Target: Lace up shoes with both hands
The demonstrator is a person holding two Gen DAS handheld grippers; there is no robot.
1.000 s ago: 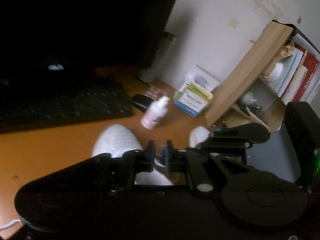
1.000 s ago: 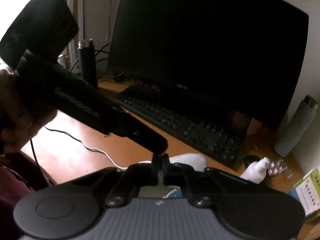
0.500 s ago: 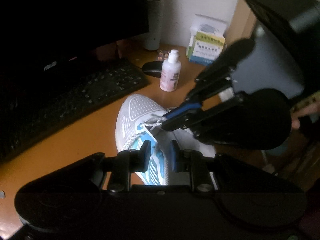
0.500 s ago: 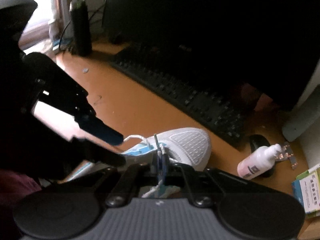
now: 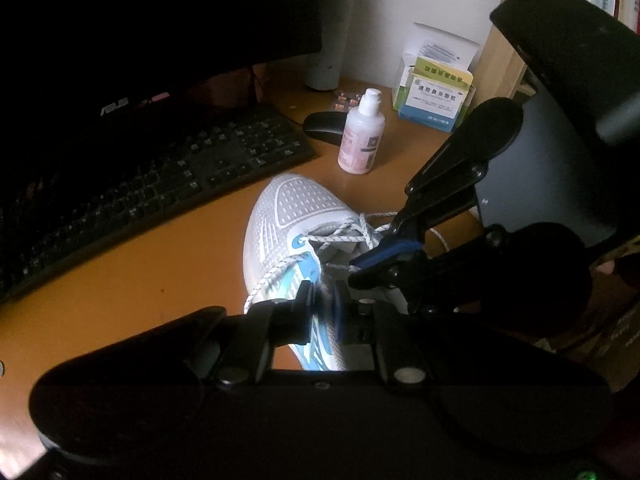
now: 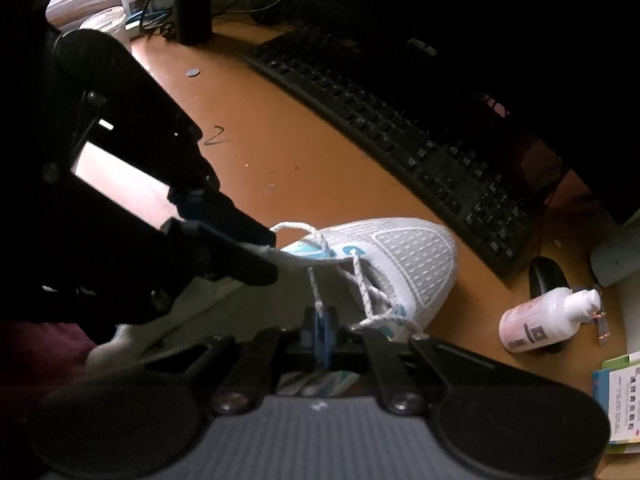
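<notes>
A white and blue sneaker (image 5: 288, 220) lies on the orange desk, toe toward the keyboard; it also shows in the right wrist view (image 6: 404, 264). Its white speckled lace (image 5: 344, 232) crosses the front eyelets. My right gripper (image 6: 320, 324) is shut on one lace strand (image 6: 314, 284) that runs up from its jaws to the shoe; in the left wrist view it (image 5: 360, 266) sits over the shoe's tongue. My left gripper (image 5: 322, 306) hovers over the shoe's left side, its jaws a little apart; in the right wrist view it (image 6: 264, 256) touches the other lace loop (image 6: 294, 228).
A black keyboard (image 5: 140, 184) and a dark monitor (image 5: 140, 20) stand behind the shoe. A pink lotion bottle (image 5: 360, 136), a black mouse (image 5: 324, 128), a medicine box (image 5: 436, 96) and a grey flask (image 5: 328, 36) stand past the toe. A coin (image 6: 193, 72) lies at the far left.
Both grippers have come down from high above the desk to the shoe. My right gripper has stayed shut on the lace strand, and the left jaws have narrowed.
</notes>
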